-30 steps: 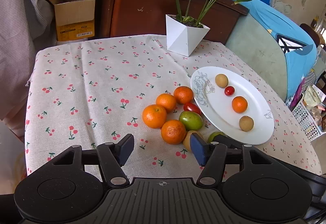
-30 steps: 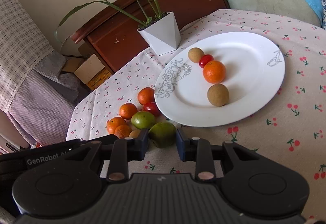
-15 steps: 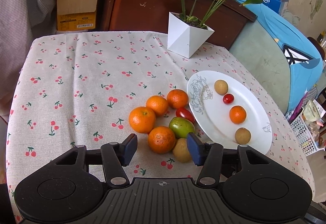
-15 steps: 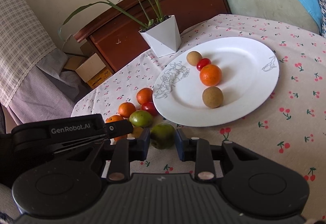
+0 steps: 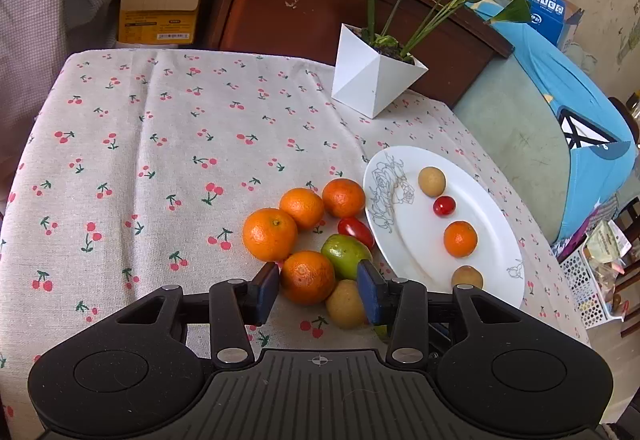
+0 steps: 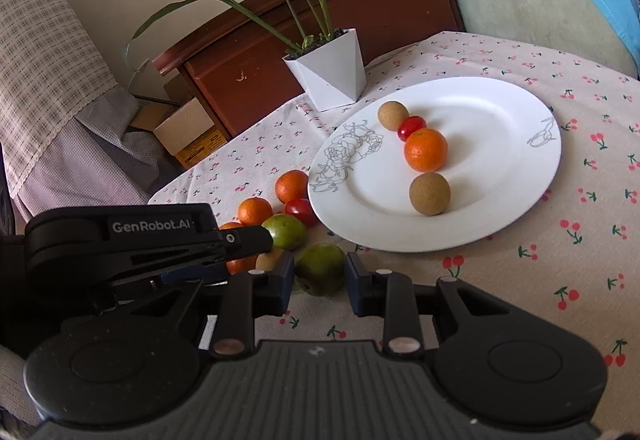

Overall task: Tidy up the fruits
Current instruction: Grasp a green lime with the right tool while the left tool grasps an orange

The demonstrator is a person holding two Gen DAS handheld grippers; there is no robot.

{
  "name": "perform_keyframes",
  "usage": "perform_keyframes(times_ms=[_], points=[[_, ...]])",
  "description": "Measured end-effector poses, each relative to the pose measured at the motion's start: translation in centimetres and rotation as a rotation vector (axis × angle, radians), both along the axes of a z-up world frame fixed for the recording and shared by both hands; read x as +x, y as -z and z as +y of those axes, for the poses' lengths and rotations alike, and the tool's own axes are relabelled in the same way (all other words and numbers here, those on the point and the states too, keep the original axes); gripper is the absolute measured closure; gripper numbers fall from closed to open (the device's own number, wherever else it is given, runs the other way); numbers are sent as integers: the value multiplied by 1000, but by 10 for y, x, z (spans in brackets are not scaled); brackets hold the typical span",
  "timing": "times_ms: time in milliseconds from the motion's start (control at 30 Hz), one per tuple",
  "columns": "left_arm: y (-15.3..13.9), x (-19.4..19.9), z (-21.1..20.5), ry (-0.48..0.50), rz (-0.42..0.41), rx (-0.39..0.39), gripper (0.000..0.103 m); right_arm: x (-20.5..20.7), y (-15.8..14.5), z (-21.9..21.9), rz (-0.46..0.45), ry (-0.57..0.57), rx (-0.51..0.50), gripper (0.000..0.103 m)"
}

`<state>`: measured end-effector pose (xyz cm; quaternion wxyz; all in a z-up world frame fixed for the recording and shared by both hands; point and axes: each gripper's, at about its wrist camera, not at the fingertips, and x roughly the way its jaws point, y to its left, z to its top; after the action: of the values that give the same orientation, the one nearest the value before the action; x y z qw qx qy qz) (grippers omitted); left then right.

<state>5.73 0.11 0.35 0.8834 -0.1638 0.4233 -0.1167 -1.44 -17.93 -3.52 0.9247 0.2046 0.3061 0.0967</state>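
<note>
Since the earlier frame, left tongs have narrowed and come in around the near fruit; they are closing now, with an orange and a brown longan between the pads, the left pad just at the orange.

Right tongs: nearly closed, both pads against a green fruit resting on the counter just short of the plate.

Count on the plate: two longans, one orange, one cherry tomato.

Count on the cloth, left of the plate: four oranges, two green fruits, one longan, one red tomato.

Other items: one white planter, one cardboard box, one blue box.

Writing: "GenRobot.AI" on the left tongs' body in the right wrist view. Box labels illegible.
</note>
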Motion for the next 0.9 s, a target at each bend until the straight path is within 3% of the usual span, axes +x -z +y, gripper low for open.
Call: perform_keyframes(times_ms=[167, 233, 533, 733, 900], points=[[-1, -1, -1, -8, -8, 8, 65, 0, -1, 1, 1, -4, -11, 75], [-2, -3, 0, -11, -14, 22, 76, 0, -1, 1, 3, -5, -12, 75], [0, -6, 2, 8, -11, 71, 72, -4, -6, 6, -8, -30, -49, 80], [2, -5, -7, 37, -23, 133, 73, -2, -3, 7, -12, -28, -55, 76], [3, -6, -7, 45, -35, 140, 74, 0, 0, 7, -9, -28, -53, 72]])
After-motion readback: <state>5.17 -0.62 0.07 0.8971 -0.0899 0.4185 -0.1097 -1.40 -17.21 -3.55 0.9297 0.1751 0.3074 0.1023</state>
